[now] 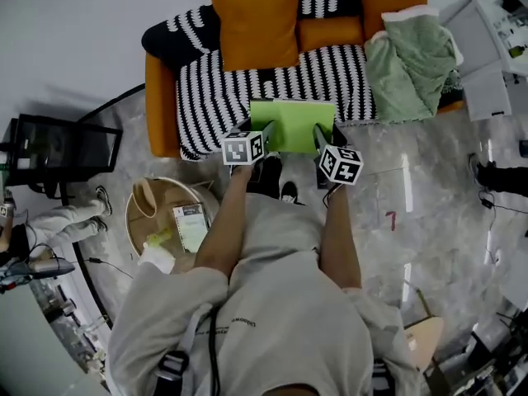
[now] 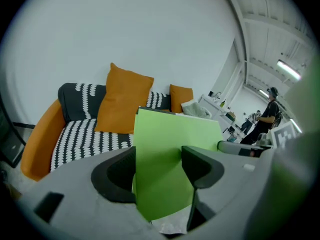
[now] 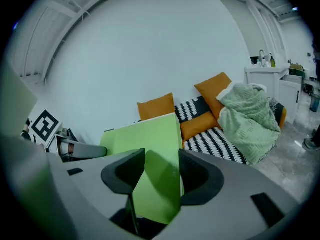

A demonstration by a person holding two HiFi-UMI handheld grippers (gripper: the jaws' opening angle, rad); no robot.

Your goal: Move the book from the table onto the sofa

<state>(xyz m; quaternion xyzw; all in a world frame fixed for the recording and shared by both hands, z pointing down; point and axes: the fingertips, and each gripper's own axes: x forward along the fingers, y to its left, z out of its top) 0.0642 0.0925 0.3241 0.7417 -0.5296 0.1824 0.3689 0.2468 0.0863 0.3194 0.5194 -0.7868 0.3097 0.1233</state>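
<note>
The jaws of the left gripper (image 2: 159, 171) grip one side edge of the green book (image 1: 293, 124), and the jaws of the right gripper (image 3: 161, 176) clamp the opposite edge. The book hangs in the air between them, clear of the round tabletop (image 1: 129, 221) at the person's left and over the front edge of the sofa (image 1: 214, 97). The carry looks nearly done, and the step in hand appears to be the approach to the striped seat. The next move likely calls for reaching forward over the open stretch of seat between the orange cushion (image 1: 254, 19) and the green blanket (image 1: 412, 60), lowering the book flat, then parting both pairs of jaws together. Only the head view shows the tabletop and where the book sits against the sofa front. The left gripper view alone catches a bystander (image 2: 267, 116) in the bright room beyond. The right gripper view alone shows a white counter (image 3: 265, 76) with bottles past the sofa's end.
</note>
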